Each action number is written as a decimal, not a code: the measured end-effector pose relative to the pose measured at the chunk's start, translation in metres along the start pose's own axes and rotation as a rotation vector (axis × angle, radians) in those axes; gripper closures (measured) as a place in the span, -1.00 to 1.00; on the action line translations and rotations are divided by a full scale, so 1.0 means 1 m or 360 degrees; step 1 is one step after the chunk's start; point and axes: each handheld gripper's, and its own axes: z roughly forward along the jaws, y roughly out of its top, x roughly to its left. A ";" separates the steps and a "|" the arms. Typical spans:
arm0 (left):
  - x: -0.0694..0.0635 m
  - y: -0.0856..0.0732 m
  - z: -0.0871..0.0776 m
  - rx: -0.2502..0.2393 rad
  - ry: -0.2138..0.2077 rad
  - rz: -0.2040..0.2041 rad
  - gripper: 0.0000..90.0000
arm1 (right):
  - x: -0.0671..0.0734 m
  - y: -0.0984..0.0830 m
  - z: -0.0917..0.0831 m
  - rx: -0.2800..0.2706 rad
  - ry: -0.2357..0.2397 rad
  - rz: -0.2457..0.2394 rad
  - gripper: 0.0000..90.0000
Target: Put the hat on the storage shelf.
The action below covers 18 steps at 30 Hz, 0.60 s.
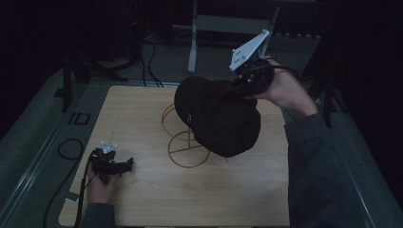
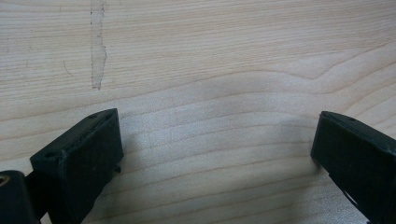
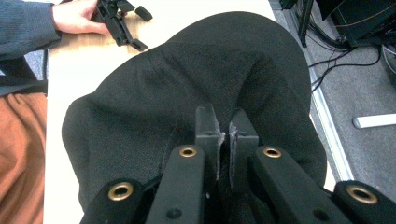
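Right gripper [image 3: 224, 133] is clamped tight on a pinch of the black cap [image 3: 196, 93], which hangs below and ahead of it, over the wire stand [image 1: 183, 137]. Left gripper [image 2: 215, 154] rests wide open and empty on the table [image 2: 210, 56]. Risk: the thin fabric hold may slip, or the cap may snag and tip the stand

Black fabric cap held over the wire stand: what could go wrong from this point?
1. The right gripper pinches only a small fold of the black fabric cap, so the cloth might slip out.
2. The cap hangs against the thin gold wire stand; a sideways pull could tip or drag the stand.
3. The left gripper rests open on the light wooden table, apart from the stand, so nothing steadies it.
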 end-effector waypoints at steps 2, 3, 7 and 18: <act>0.000 0.000 0.000 0.0002 0.0000 0.0002 -0.96 | 0.000 0.001 0.001 0.0003 0.0001 -0.0004 0.90; 0.000 0.000 0.000 0.0000 0.0000 0.0000 -0.96 | 0.001 0.004 0.003 0.0006 -0.0003 -0.0010 0.90; 0.000 0.000 0.000 0.0001 0.0000 0.0002 -0.96 | 0.001 0.008 0.005 0.0014 0.0001 -0.0021 0.90; 0.000 0.000 0.000 0.0002 0.0000 0.0002 -0.96 | -0.004 0.016 0.016 -0.0016 0.0004 -0.0021 0.90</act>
